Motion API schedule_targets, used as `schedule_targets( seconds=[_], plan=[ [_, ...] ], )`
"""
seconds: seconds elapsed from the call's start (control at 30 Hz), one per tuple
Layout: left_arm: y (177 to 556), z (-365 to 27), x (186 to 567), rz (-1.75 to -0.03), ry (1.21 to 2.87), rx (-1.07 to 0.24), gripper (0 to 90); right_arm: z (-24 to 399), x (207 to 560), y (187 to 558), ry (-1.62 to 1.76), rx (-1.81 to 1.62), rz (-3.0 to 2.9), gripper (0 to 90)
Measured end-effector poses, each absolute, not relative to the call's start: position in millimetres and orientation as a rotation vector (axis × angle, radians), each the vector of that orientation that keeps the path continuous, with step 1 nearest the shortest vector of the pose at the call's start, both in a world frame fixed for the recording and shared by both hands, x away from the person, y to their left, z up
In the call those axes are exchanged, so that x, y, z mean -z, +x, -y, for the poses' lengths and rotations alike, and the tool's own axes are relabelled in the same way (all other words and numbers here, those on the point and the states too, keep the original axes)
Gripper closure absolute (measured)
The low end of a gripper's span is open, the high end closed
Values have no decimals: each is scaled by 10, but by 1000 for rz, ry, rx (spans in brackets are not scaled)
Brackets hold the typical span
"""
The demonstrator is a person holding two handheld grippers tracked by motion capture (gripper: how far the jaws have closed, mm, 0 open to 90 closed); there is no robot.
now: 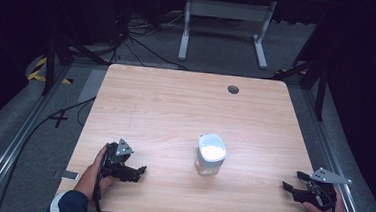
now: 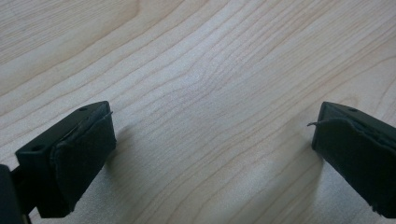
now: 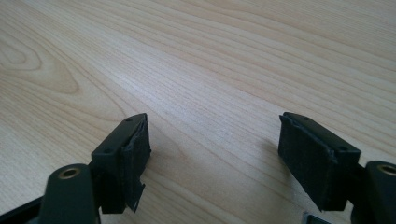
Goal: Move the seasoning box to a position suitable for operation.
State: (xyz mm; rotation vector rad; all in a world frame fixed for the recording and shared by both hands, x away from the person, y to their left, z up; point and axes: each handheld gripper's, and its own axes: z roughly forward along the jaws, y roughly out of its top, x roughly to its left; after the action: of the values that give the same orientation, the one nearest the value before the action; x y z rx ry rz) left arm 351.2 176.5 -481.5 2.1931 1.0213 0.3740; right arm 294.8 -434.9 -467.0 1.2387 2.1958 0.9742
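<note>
Both grippers, left and right, rest wide open and empty near the counter's front corners, the jar upright between them toward the front edge — a careless sideways reach could tip it.

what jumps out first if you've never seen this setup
A clear jar with a white top stands alone near the middle of the wooden table. On either side of it, near the front edge, a hand rests a black gripper on the wood, left gripper and right gripper, both with open, empty jaws.
</note>
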Motion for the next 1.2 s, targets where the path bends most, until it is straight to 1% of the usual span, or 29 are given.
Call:
schedule_targets(
  seconds=[0.4, 0.53, 0.67, 0.8, 0.87, 0.93, 1.03, 1.2],
  plan=[
    [3512, -1773, 4817, -1014, 2194, -371, 0, 4349, 4671, 2948, 1238, -974, -2196, 250],
    [3517, -1796, 4811, -986, 2209, -367, 3, 4345, 4665, 2957, 1242, -974, -2202, 248],
    [3534, -1843, 4814, -921, 2229, -353, 4, 4342, 4652, 2990, 1227, -959, -2230, 244],
    [3550, -1854, 4816, -904, 2232, -337, 4, 4322, 4615, 3055, 1214, -926, -2280, 245],
    [3570, -1859, 4817, -880, 2239, -338, 4, 4297, 4585, 3089, 1219, -907, -2303, 301],
    [3572, -1857, 4816, -879, 2239, -338, 4, 4265, 4557, 3108, 1191, -918, -2318, 266],
    [3573, -1858, 4817, -877, 2239, -340, 4, 4170, 4427, 3114, 1153, -955, -2308, 291],
    [3570, -1857, 4816, -881, 2238, -339, 4, 3883, 4219, 3192, 1036, -948, -2334, 303]
  ],
)
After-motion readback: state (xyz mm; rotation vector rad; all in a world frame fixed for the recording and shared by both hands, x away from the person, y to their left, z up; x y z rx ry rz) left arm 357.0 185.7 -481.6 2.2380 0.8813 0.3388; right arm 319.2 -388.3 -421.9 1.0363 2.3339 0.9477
